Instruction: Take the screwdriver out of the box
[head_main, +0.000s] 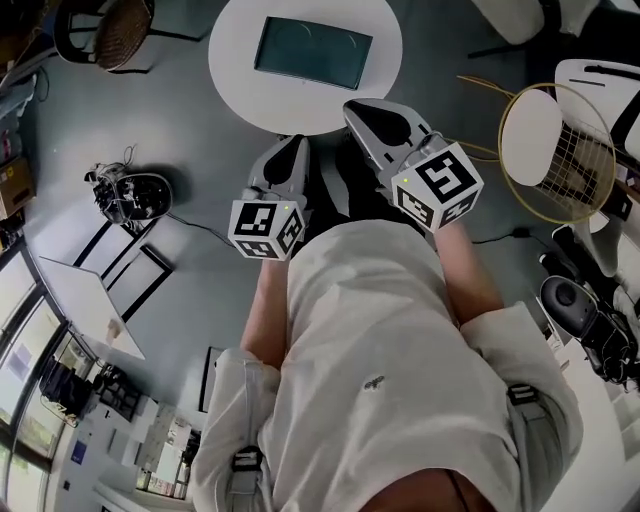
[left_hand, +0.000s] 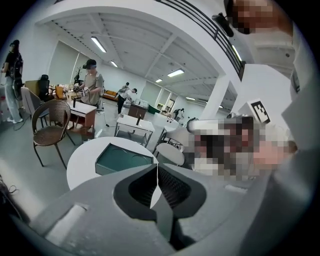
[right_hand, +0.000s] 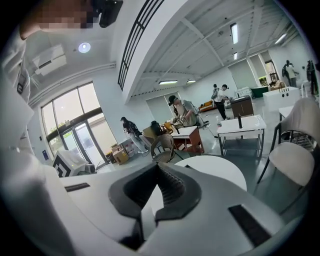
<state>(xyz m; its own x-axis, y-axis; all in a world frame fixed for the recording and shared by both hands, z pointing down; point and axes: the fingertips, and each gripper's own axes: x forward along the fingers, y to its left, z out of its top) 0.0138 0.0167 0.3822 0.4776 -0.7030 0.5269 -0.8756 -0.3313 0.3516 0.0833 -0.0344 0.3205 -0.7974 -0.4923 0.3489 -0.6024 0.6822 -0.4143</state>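
Step judged: reach for box (head_main: 313, 52) on round table (head_main: 232, 55). Left gripper (head_main: 296, 142), right gripper (head_main: 354, 106): both are pointing tableward, jaws together, empty. Advice: open one before entering.

Round table (head_main: 236, 70): one; top centre of the head view
Box (head_main: 313, 52): one; on that table
Grippers: two; left gripper (head_main: 297, 142) and right gripper (head_main: 352, 106), mid-frame
Marker cubes: two; left cube (head_main: 266, 228), right cube (head_main: 438, 185)
Chairs: two; wicker chair (head_main: 120, 30) upper left, wire chair (head_main: 530, 135) at right

Round white table (head_main: 235, 60); wicker chair (head_main: 122, 30); racket (head_main: 580, 160) right.
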